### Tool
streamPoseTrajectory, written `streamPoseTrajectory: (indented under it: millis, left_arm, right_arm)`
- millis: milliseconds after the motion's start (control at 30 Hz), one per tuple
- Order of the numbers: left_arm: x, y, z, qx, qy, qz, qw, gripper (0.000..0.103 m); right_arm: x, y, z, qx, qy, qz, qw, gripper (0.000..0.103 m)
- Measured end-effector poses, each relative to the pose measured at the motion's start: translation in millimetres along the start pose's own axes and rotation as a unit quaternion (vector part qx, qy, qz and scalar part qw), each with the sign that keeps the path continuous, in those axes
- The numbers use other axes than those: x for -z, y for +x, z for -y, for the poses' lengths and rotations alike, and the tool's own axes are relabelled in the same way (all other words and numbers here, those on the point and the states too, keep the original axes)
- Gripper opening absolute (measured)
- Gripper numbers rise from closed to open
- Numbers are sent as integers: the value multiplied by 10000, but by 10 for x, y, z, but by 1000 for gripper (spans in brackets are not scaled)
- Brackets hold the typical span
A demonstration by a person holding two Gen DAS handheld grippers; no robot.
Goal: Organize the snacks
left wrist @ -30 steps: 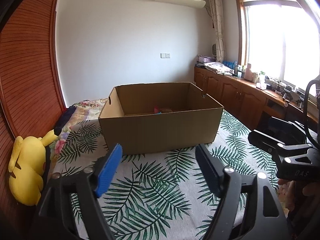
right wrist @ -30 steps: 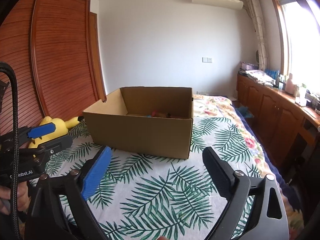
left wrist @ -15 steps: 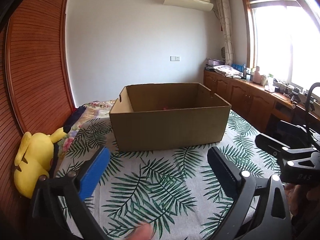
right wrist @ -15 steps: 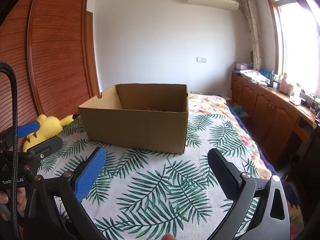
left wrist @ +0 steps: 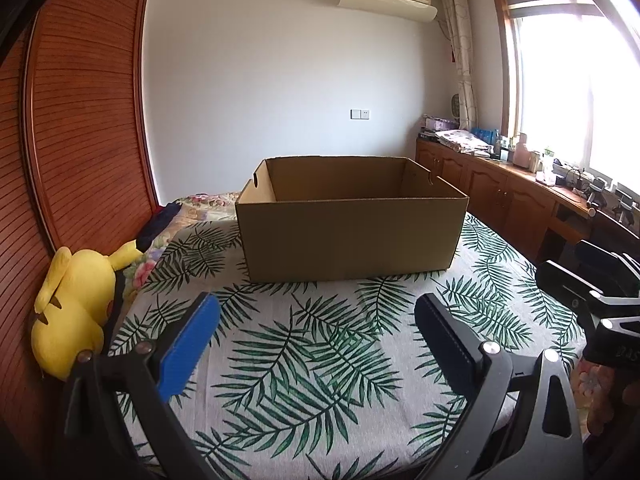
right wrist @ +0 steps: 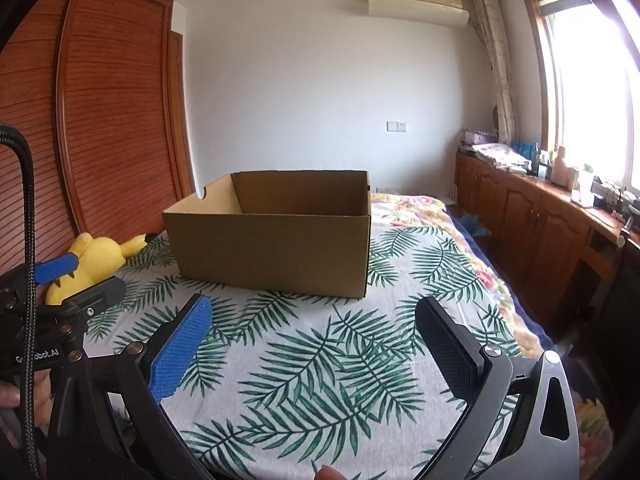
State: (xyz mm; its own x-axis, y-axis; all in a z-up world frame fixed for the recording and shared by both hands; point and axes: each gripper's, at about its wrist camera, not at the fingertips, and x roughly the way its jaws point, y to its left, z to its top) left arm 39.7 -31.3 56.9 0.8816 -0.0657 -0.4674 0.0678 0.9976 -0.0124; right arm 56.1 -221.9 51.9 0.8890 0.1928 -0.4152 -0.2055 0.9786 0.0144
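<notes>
Well ahead of spread fingers: cardboard box.

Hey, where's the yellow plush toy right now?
The yellow plush toy lies at the left edge of the bed in both views, against the wooden wardrobe, left of the cardboard box.

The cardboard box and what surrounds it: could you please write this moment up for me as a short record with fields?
box: open cardboard box, upright on the bed, contents hidden by its near wall
bed cover: palm-leaf print, bare in front of the box
toy: yellow plush toy at the bed's edge, against the wooden wardrobe
left tongs: open, nothing between them, short of the box
right tongs: open, nothing between them, short of the box
snacks: none visible in either view
</notes>
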Motion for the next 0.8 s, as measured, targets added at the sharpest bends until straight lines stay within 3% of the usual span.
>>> streamPoseTrajectory:
  millis: [800]
  left_arm:
    - [46, -25, -68, 17, -86, -52, 9999, 99]
  right_arm:
    - [106, 2, -24, 48, 54, -15, 10000, 103]
